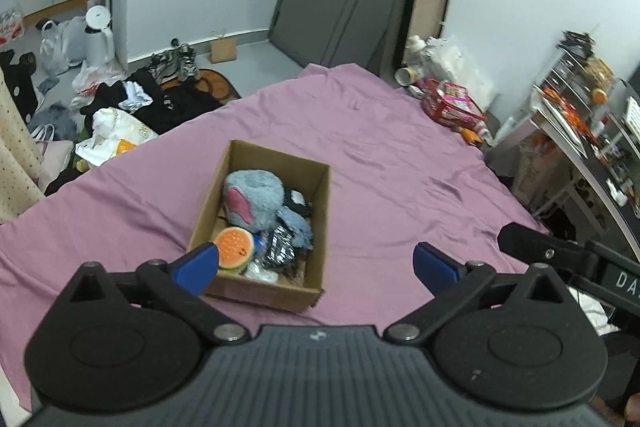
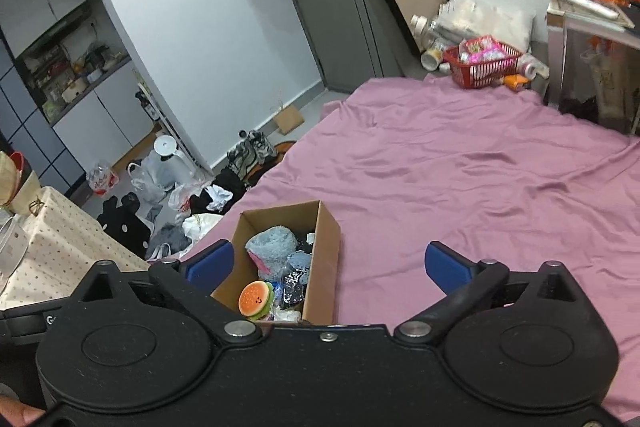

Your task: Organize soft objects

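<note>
Fingers (image 1: pixel 196 267) of left gripper (image 1: pixel 316 267) spread wide, empty; right gripper (image 2: pixel 328 267) likewise released. Cardboard box (image 1: pixel 320 195) on pink bedsheet (image 1: pixel 400 155), just beyond left fingers, holding grey plush (image 1: pixel 256 195) and burger toy (image 1: pixel 236 247) at near end.

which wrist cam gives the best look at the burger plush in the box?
Left wrist: the burger plush sits larger, its bun top mostly clear in the cardboard box. Right wrist shows it smaller, low in frame at the gripper body's edge.
</note>
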